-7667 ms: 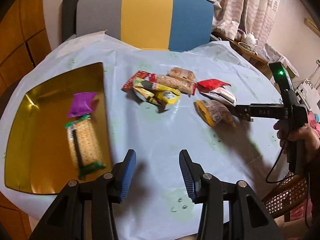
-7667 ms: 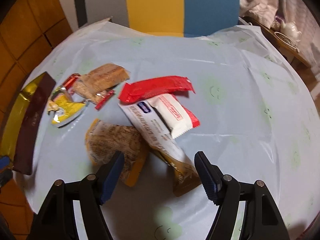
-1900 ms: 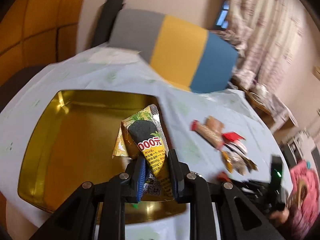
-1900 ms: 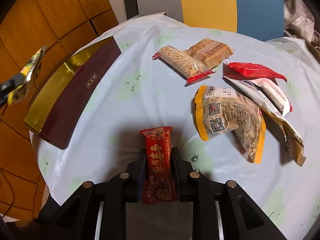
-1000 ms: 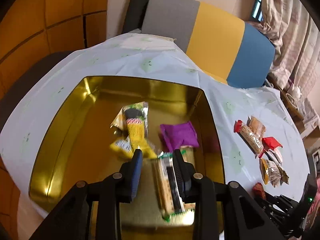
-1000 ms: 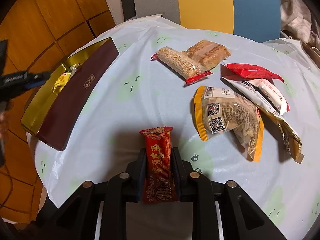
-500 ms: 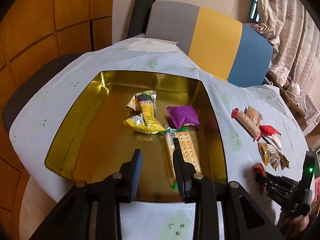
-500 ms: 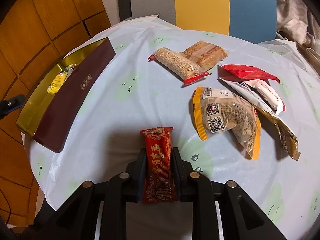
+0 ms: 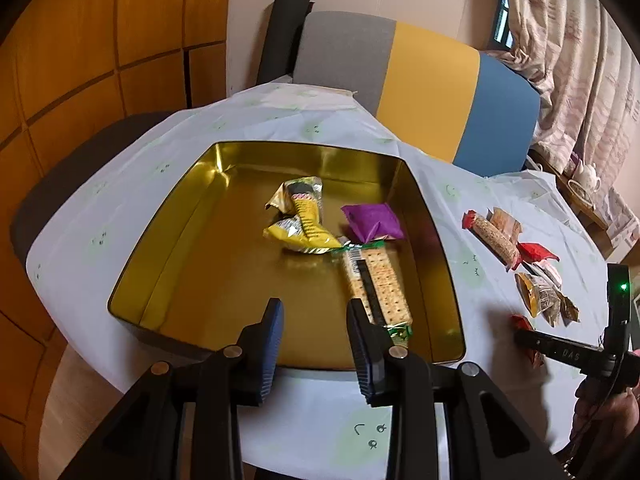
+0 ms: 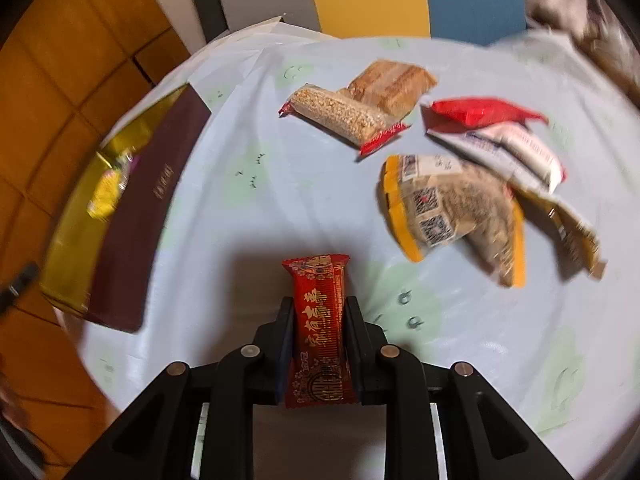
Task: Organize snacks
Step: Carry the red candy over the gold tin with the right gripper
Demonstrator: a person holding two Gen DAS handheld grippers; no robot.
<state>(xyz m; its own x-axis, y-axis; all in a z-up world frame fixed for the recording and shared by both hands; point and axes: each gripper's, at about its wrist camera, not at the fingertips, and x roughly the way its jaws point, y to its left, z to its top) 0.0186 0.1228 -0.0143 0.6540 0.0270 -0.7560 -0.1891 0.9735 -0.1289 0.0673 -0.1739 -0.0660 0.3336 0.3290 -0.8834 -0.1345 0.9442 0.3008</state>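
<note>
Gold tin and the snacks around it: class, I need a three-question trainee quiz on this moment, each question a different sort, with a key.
1. True or false: the left claw holds a snack.
2. What does the right claw grip? A) purple pouch B) red packet C) cracker pack
3. How many snacks lie inside the gold tin?

Key
1. False: it is open with nothing between its fingers.
2. B, the red packet.
3. Three: yellow packet, purple pouch, cracker pack.

Counted: one gold tin holding three snack packets, five packets loose on the tablecloth, one red packet gripped.
</note>
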